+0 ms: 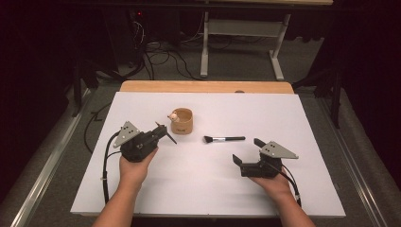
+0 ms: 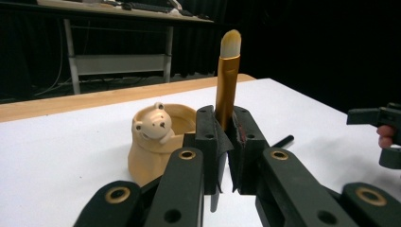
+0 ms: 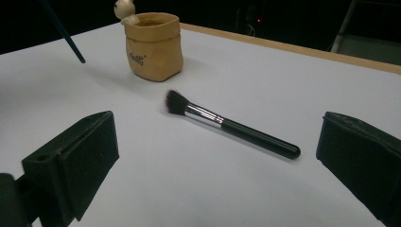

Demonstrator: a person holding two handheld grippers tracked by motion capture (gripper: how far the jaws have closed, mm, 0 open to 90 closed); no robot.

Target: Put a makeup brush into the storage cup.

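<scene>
Right tongs (image 1: 245, 151): nearest me, in my right hand low over the table; matt black blocky jaws standing wide apart, nothing between them.
Black brush (image 3: 227, 125): lying flat on the sheet just ahead of my right tongs; glossy round black handle, shiny silver ferrule, short dense dark bristles pointing toward the pot.
Left tongs (image 1: 163, 132): in my left hand, clamped tight on the gold brush; black pads, the right pad with a reddish worn edge.
Gold brush (image 2: 226, 85): I see it standing up from between the pads; smooth metallic gold ferrule, rounded pale soft tip on top, thin dark handle sticking out below, off the sheet.
Pot (image 1: 182, 121): just beyond my left tongs; tan, squat, soft-looking sack shape with a wrinkled base and an open round mouth.
Bear (image 2: 153, 124): small cream figure, smooth, perched on the pot's rim.
Table (image 1: 283, 123): flat white matt sheet, pale wooden edge along the far side.
</scene>
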